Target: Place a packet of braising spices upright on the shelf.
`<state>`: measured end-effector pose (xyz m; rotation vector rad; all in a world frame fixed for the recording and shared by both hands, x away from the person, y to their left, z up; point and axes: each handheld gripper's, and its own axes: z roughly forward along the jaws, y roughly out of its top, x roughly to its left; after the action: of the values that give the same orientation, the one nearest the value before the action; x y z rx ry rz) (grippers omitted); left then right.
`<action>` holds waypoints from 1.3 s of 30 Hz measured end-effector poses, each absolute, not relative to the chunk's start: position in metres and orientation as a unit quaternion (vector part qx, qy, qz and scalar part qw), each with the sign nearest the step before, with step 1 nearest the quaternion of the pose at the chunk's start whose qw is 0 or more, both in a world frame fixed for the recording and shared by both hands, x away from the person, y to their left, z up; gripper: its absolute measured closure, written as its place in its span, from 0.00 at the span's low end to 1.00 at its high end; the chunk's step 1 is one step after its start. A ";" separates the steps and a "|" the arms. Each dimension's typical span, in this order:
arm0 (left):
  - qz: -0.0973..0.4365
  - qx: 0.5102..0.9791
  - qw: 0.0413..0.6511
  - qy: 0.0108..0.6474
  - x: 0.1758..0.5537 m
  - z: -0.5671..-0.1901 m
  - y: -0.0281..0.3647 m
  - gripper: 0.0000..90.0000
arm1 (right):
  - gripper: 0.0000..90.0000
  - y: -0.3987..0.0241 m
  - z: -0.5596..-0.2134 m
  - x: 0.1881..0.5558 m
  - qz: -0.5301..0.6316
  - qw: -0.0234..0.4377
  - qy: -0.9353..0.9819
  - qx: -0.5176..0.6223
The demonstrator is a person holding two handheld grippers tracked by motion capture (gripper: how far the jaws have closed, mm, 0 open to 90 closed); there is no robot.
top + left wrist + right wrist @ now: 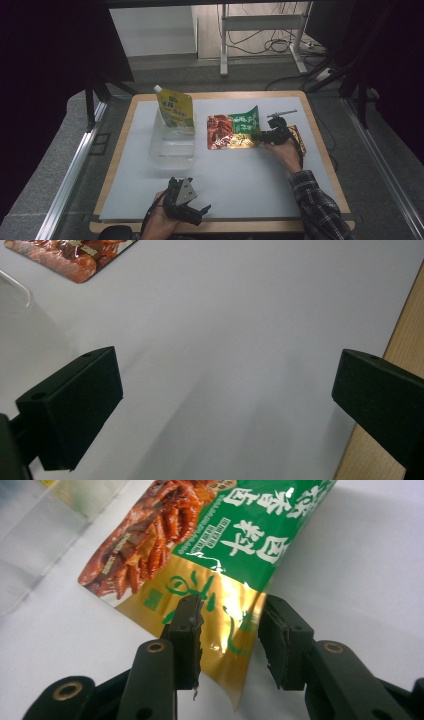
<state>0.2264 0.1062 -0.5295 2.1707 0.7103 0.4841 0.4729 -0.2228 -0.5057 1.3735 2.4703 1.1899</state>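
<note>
Closing on the green-and-gold foil snack packet (220, 555), the right hand-held gripper (230, 630) straddles its gold corner, pads not yet pressing. Squeeze squarely before lifting; the left hand-held gripper (225, 405) waits open.

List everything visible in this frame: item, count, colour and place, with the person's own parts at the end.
Snack packet: one, green, red and gold, middle of the table, its gold edge between the right gripper's jaws.
Spout pouch: one, yellow with a white cap, standing in the clear box.
Clear box: one, see-through, left of the snack packet.
Table: one, white top with a wooden rim.
Left gripper: one, black, near edge, jaws wide apart over bare table.
Right gripper: one, black, at the packet's right edge.
Sleeve: one, plaid, right forearm.
</note>
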 end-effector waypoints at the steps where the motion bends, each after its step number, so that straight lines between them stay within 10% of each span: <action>1: 0.191 0.855 0.392 0.280 0.226 -0.530 0.106 0.00 | 0.67 -0.223 -0.506 0.474 0.386 0.037 0.804 0.451; 7: 0.192 0.856 0.390 0.280 0.227 -0.530 0.106 0.00 | 0.63 -0.229 -0.512 0.488 0.389 0.016 0.790 0.473; 21: 0.195 0.856 0.389 0.280 0.227 -0.530 0.107 0.00 | 0.98 -0.224 -0.506 0.489 0.383 0.045 0.797 0.466; 39: 0.197 0.852 0.394 0.283 0.227 -0.528 0.108 0.00 | 0.99 -0.216 -0.462 0.479 0.420 0.053 0.793 0.439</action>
<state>0.2272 0.1081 -0.5284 2.1613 0.7188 0.4988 0.4792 -0.2157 -0.4617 1.3339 2.4091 1.2769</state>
